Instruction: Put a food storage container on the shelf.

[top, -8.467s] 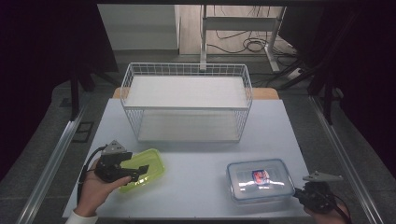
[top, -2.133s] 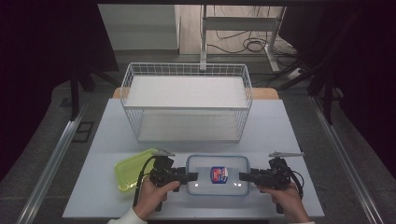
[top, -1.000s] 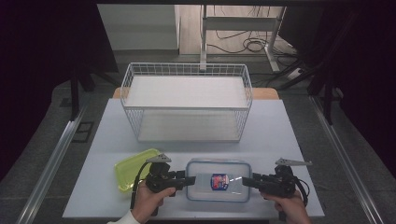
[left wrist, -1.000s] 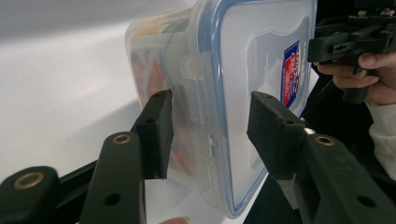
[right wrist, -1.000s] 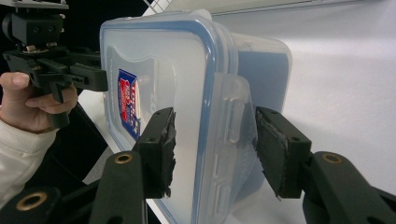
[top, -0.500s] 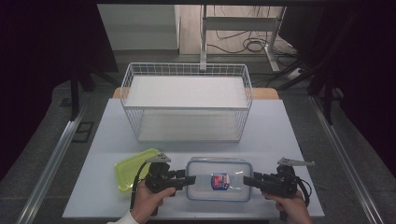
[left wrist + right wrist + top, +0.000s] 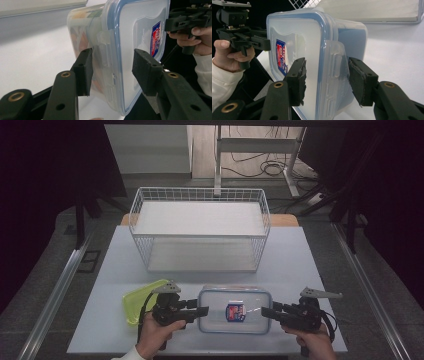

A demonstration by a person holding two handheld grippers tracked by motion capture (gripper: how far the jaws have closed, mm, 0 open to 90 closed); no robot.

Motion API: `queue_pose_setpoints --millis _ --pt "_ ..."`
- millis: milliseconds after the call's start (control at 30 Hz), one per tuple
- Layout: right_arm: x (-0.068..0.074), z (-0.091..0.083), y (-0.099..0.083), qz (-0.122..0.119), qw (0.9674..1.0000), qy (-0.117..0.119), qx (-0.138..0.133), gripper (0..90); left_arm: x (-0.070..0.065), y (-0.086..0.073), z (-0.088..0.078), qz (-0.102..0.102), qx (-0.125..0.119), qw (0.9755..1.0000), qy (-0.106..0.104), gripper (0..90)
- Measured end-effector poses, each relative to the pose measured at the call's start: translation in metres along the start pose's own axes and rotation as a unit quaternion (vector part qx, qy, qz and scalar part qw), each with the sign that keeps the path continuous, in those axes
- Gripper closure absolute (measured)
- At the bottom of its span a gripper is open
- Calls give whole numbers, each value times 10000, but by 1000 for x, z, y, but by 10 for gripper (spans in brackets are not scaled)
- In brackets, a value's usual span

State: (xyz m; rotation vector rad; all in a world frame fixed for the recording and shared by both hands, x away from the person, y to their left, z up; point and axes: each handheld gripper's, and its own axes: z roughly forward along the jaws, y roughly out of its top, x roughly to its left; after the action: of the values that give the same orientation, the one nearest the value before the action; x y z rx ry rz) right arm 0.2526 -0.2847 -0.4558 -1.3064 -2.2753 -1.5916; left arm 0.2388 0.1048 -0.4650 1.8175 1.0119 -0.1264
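So the clear lidded container [image 7: 234,310] sits on the white table [image 7: 320,265], on my side of the wire basket [image 7: 200,227], with a lime green lid [image 7: 137,296] just left of it. My left gripper [image 7: 201,310] is at its left end, jaws spread either side of the latch [image 7: 103,47], not clamped. My right gripper [image 7: 266,312] is at the right end, jaws also apart around that side's latch [image 7: 335,62].
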Motion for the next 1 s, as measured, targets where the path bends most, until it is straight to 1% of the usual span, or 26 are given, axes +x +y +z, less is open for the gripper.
queue_pose_setpoints --millis 100,367,533,567,667,700,800,900,1000 --pt "2 0 1 -37 10000 15 -46 502 -1 2 -3 66 -12 10000 35 521" --pt "5 0 5 -81 9999 50 -127 503 -2 6 -7 112 -27 9999 40 523" --pt "8 1 7 -98 9998 80 -157 503 -4 11 -14 196 -34 9998 78 524" --pt "9 1 10 -138 9997 99 -189 503 -5 14 -17 211 -69 9997 97 524" --pt "10 2 13 -145 9996 131 -226 506 -4 16 -20 228 -97 9996 115 525" --pt "10 3 16 -152 9994 183 -261 509 -4 18 -23 221 -115 9996 119 525" --pt "12 5 20 -196 9992 198 -274 509 -2 20 -26 232 -134 9996 118 525" --pt "15 6 26 -268 9990 200 -295 510 0 23 -30 188 -184 9996 99 526" --pt "18 8 34 -344 9987 208 -328 510 0 29 -36 210 -233 9994 110 527"
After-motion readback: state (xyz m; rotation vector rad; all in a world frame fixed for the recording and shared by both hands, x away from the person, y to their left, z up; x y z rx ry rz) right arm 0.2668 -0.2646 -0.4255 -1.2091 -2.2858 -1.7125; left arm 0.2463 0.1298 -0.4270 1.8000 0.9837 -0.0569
